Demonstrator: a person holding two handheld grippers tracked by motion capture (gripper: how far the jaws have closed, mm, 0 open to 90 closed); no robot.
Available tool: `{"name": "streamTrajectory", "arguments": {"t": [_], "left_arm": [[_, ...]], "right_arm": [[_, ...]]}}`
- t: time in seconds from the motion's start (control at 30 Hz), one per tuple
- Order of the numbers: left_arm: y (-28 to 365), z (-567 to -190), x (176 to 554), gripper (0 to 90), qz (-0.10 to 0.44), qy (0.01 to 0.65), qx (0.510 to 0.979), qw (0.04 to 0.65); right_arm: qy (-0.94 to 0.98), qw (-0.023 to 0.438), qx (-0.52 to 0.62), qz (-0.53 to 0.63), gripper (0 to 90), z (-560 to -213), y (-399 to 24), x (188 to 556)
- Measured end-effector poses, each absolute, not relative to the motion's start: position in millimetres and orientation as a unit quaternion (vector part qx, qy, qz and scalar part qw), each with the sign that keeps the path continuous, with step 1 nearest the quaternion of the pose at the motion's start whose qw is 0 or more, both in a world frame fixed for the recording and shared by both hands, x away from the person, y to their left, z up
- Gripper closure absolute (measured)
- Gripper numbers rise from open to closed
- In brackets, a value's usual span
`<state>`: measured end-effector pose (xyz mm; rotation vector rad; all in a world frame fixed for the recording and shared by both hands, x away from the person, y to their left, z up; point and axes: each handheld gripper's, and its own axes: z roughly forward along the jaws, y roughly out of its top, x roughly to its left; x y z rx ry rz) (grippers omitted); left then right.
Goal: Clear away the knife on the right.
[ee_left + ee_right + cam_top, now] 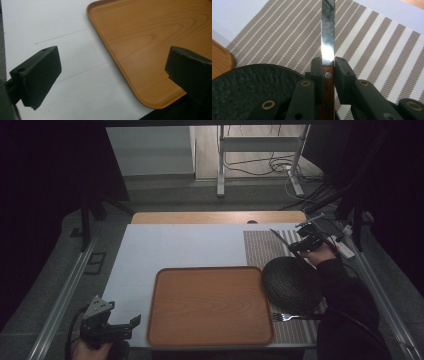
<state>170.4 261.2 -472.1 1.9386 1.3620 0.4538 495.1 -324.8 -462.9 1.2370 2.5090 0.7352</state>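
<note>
My right gripper [295, 246] is shut on a knife [328, 40] with a shiny blade and a brown wooden handle. It holds the knife above the striped placemat [262, 247], blade pointing to the far left. A dark round plate [291, 283] lies on the placemat just in front of that gripper, and a fork [289, 317] rests at the plate's near edge. My left gripper [131, 324] stands open at the table's near left corner, over the white surface beside the wooden tray [150, 45], with nothing between its jaws.
The wooden tray [210, 305] takes up the middle of the near half of the white table [175, 245]. A wooden board edge [215, 217] runs along the far side. Cables and a white frame stand on the floor beyond.
</note>
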Motion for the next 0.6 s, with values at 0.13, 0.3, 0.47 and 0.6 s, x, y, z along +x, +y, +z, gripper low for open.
{"name": "streamTrajectory", "arguments": {"t": [0.13,0.3,0.47,0.6], "left_arm": [[261.7,-472.2,170.7,1.2,0.175,0.529,0.750,0.357],[261.9,-472.3,171.0,1.2,0.174,0.531,0.749,0.356],[262.3,-472.4,171.4,1.2,0.172,0.532,0.748,0.357],[262.2,-472.4,171.5,1.2,0.172,0.532,0.748,0.357]], "right_arm": [[0.863,0.119,0.417,0.260,77.8,-461.1,-315.6,483.5],[0.867,0.118,0.407,0.262,77.8,-460.5,-305.6,470.5],[0.875,0.117,0.394,0.257,77.8,-462.8,-296.2,457.0],[0.875,0.113,0.392,0.258,77.8,-463.4,-291.3,448.9]]}}
